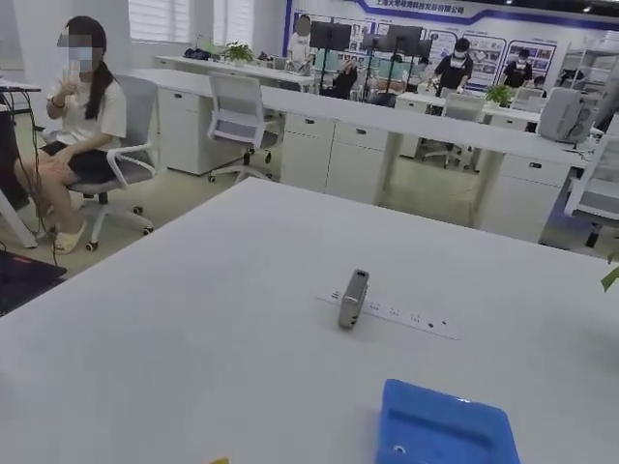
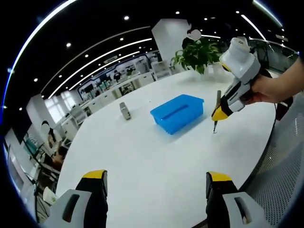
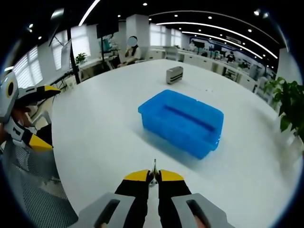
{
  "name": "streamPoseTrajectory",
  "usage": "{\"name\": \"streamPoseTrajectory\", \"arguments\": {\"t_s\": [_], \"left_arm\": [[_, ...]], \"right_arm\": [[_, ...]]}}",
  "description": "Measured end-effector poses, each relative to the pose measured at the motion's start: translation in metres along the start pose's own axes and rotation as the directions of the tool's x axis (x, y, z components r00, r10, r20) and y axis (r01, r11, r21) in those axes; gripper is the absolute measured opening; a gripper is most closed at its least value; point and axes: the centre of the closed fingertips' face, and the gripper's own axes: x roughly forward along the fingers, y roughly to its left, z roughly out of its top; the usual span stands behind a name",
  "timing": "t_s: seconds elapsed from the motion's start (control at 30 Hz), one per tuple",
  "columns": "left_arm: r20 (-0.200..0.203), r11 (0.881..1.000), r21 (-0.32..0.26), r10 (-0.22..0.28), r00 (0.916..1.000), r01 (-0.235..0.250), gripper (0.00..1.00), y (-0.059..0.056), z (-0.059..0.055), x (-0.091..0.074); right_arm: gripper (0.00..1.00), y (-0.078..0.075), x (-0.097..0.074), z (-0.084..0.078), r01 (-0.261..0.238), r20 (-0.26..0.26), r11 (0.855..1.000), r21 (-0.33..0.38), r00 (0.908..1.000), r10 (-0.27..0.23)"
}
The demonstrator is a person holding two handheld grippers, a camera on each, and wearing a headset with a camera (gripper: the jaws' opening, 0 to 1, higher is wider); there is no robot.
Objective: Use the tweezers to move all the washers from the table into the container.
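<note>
My left gripper (image 2: 156,176) gapes wide, empty. Right gripper (image 3: 154,176) clamps the tweezers (image 3: 154,166), blue container (image 3: 183,121) just ahead.

**Office surroundings around the bench**

A long flat white plastic power strip (image 1: 416,317) lies level, and a small upright grey metal block (image 1: 353,298) stands on its left end. At the left, a person in a white top (image 1: 85,116) sits on a grey wheeled office chair (image 1: 131,159) with one hand raised. Behind, an empty white-backed office chair (image 1: 237,111) stands at a long row of white desks (image 1: 387,121). Farther back are dark monitors (image 1: 334,36), several people (image 1: 455,68) and a blue-and-white poster wall (image 1: 488,43). A leafy green plant (image 2: 197,52) appears in the left gripper view.
</note>
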Motion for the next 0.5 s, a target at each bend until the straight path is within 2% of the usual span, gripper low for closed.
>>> {"name": "streamPoseTrajectory", "arguments": {"t_s": [0.27,0.5], "left_arm": [[-0.002,1.0,-0.004,0.01,0.9999,-0.01,0.87,0.002,0.0,0.0],[0.001,1.0,-0.005,0.009,1.0,-0.009,0.87,0.002,0.0,0.0]], "right_arm": [[0.02,-0.001,0.001,0.001,-0.013,-0.022,1.0,0.015,0.9997,0.014],[0.02,-0.001,-0.006,0.01,-0.016,0.0,1.0,0.014,0.9999,0.016]]}}
